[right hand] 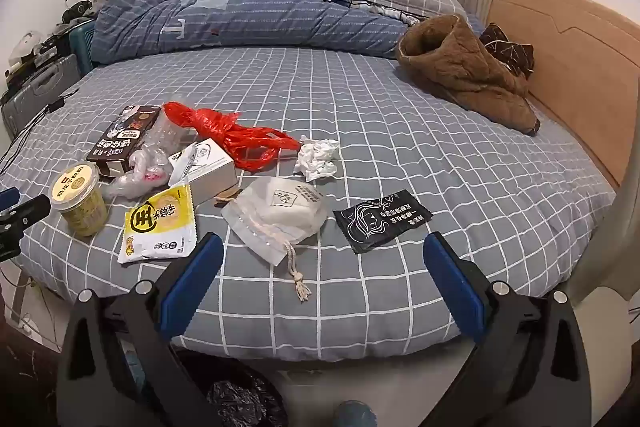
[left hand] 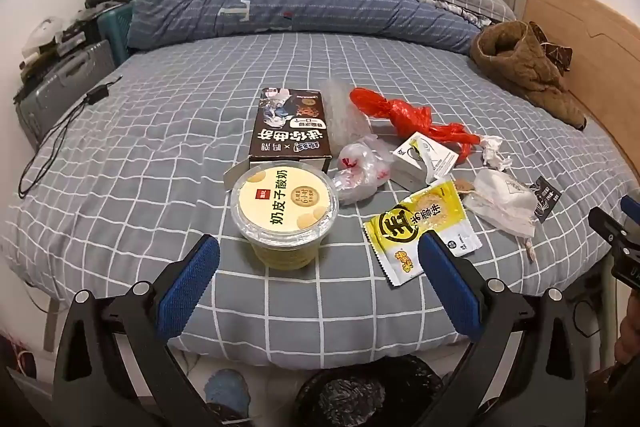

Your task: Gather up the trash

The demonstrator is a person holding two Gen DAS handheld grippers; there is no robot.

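Note:
Trash lies on the checked bed. A yogurt cup [left hand: 285, 215] stands just beyond my open, empty left gripper [left hand: 320, 247]. A yellow snack wrapper [left hand: 420, 231], dark box [left hand: 290, 125], red plastic bag [left hand: 408, 119], white box [left hand: 424, 159], clear bags [left hand: 360, 171] and a pouch [left hand: 504, 203] lie around it. My right gripper [right hand: 324, 247] is open and empty near the bed's front edge. Before it lie the pouch [right hand: 280, 215], a black sachet [right hand: 380, 221], a crumpled tissue [right hand: 318, 155] and the yellow wrapper [right hand: 160, 227].
A bin lined with a black bag [left hand: 360, 391] stands on the floor under the bed edge, also in the right wrist view [right hand: 236, 399]. A rolled blue duvet [left hand: 300, 3], brown jacket [right hand: 464, 75], wooden headboard [right hand: 568, 67] and a charger cable [left hand: 60, 131] are around.

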